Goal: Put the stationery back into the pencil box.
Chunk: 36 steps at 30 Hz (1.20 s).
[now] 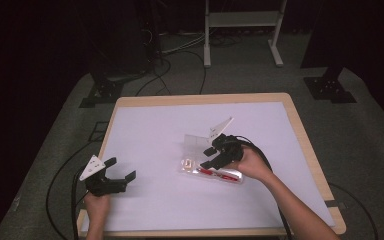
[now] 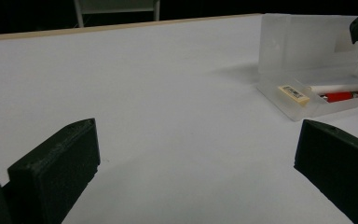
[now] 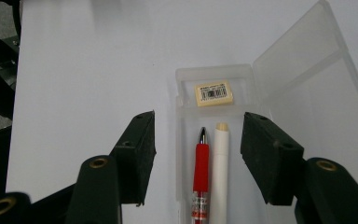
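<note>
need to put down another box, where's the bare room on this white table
Bare room: the far strip of the white-topped wooden table behind the clear plastic pencil case, and the wide middle between the case and the open left gripper. The near right corner also looks bare. Crowded: around the case, whose raised lid stands behind it, with the open right gripper above it.

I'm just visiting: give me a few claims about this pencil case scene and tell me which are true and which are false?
1. The clear pencil case has its lid open. True.
2. A blue pen lies inside it. False: the pen is red.
3. An eraser lies at one end of the case. True.
4. The right gripper clamps the pen. False: its jaws stand apart, above the case.
5. The left gripper holds the white stick. False: it is open, holding nothing; the white stick lies in the case.
</note>
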Tool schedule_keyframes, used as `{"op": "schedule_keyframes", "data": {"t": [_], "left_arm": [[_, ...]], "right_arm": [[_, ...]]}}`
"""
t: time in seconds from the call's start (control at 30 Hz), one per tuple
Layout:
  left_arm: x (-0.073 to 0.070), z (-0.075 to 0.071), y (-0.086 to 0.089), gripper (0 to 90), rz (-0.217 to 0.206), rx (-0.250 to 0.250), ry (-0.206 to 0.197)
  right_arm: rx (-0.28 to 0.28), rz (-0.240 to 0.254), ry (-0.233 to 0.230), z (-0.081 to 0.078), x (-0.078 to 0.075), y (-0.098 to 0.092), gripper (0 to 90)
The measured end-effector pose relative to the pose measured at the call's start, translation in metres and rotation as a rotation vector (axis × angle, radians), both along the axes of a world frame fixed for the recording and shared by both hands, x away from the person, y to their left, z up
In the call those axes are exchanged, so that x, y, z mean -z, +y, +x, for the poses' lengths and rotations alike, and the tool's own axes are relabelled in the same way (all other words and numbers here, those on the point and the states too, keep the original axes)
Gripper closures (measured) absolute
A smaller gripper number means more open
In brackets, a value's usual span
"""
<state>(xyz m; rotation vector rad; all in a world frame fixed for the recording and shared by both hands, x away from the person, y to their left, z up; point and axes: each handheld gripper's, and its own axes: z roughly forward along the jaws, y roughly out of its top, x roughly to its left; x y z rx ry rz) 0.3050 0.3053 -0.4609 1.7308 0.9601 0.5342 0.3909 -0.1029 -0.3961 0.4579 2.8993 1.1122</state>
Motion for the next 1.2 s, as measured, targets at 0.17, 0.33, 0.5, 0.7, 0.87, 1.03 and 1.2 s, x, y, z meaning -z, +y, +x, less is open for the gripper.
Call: {"op": "schedule_keyframes", "data": {"t": [0.17, 0.33, 0.5, 0.7, 0.87, 1.03, 1.2], "left_arm": [[0.000, 0.000, 0.000, 0.0, 0.002, 0.000, 0.000], [0.000, 0.000, 0.000, 0.0, 0.002, 0.000, 0.001], [0.000, 0.000, 0.000, 0.0, 0.002, 0.000, 0.000], [0.000, 0.000, 0.000, 0.0, 0.006, 0.000, 0.000], [0.000, 0.000, -0.001, 0.0, 0.004, -0.001, 0.002], [0.000, 0.000, -0.001, 0.0, 0.005, -0.002, 0.002], [0.000, 0.000, -0.001, 0.0, 0.009, -0.001, 0.003]], "right_arm": [[0.005, -0.001, 0.004, -0.002, 0.001, -0.008, 43.9], [0.008, 0.007, -0.003, -0.005, -0.001, -0.014, 43.0], [0.016, 0.012, 0.000, -0.008, -0.002, -0.018, 41.6], [0.024, 0.018, 0.001, -0.011, -0.003, -0.025, 41.3], [0.038, 0.024, 0.010, -0.013, -0.002, -0.031, 40.8], [0.043, 0.026, 0.004, -0.014, -0.001, -0.036, 39.9], [0.047, 0.033, -0.001, -0.017, -0.002, -0.041, 39.7]]}}
